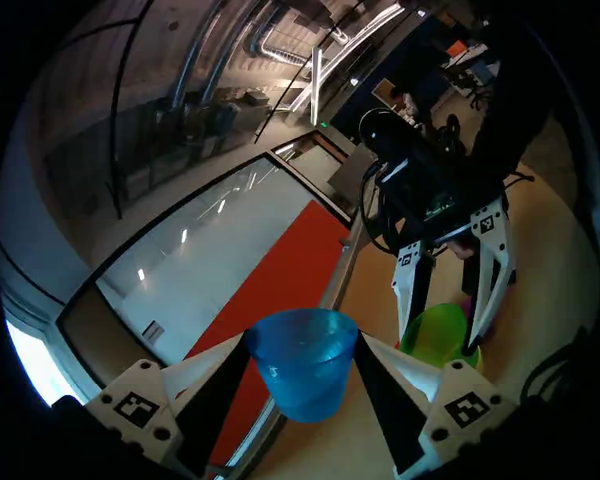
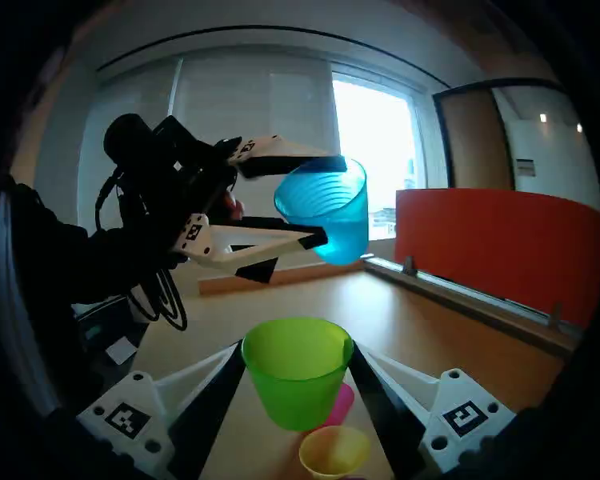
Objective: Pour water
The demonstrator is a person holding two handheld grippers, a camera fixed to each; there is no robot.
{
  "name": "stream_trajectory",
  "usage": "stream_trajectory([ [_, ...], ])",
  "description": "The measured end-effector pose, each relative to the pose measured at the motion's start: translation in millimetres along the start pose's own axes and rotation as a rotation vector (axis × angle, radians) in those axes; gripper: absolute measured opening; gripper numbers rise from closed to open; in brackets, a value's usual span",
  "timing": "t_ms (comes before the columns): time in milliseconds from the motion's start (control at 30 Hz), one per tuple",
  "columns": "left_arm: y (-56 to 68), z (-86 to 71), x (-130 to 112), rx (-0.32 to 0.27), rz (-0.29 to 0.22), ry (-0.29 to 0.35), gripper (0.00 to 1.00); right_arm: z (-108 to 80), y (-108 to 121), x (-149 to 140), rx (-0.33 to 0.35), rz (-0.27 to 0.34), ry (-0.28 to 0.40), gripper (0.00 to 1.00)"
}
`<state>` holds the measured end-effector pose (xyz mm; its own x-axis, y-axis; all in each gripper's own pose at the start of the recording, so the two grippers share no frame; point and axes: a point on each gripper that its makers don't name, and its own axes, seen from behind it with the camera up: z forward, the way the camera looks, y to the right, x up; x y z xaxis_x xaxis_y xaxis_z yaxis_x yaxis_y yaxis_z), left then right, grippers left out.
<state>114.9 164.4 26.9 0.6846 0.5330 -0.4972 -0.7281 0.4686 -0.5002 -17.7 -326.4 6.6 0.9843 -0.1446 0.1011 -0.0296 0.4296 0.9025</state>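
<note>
A translucent blue cup [image 1: 304,372] sits between my left gripper's [image 1: 300,376] fingers, which are shut on it. In the right gripper view the same blue cup [image 2: 324,210] hangs in the air, tilted, above and behind a green cup [image 2: 298,368]. My right gripper [image 2: 298,376] is shut on that green cup, held upright over the wooden table [image 2: 428,320]. In the left gripper view the green cup [image 1: 436,334] appears lower right, between the right gripper's [image 1: 448,340] white fingers. Water inside the cups cannot be made out.
A yellow cup [image 2: 334,452] and a pink cup [image 2: 340,402] stand on the table just below the green one. An orange partition [image 2: 500,240] runs along the table's far edge, with a bright window [image 2: 372,152] behind. A person's dark sleeve [image 2: 68,256] holds the left gripper.
</note>
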Motion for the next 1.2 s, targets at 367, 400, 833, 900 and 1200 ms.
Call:
stream_trajectory([
  [367,1.9,3.7,-1.9,-0.002,0.06,-0.011,0.88,0.3,0.2,-0.9,-0.001,-0.014,0.0,0.92],
  [400,2.1,3.7,-2.1,-0.002,0.066,-0.012,0.88,0.4,-0.1,-1.1,-0.001,-0.016,0.0,0.92],
  [833,2.7,2.7,-1.8,-0.002,0.137,-0.021,0.88,2.4,1.4,-0.4,-0.004,-0.016,0.001,0.92],
  [900,2.2,2.2,-0.9,-0.002,0.145,-0.021,0.88,2.7,2.1,-0.3,-0.006,-0.016,0.001,0.92],
  [1200,2.8,2.8,1.5,-0.004,0.181,-0.022,0.88,3.1,1.7,1.7,-0.008,-0.016,0.002,0.92],
])
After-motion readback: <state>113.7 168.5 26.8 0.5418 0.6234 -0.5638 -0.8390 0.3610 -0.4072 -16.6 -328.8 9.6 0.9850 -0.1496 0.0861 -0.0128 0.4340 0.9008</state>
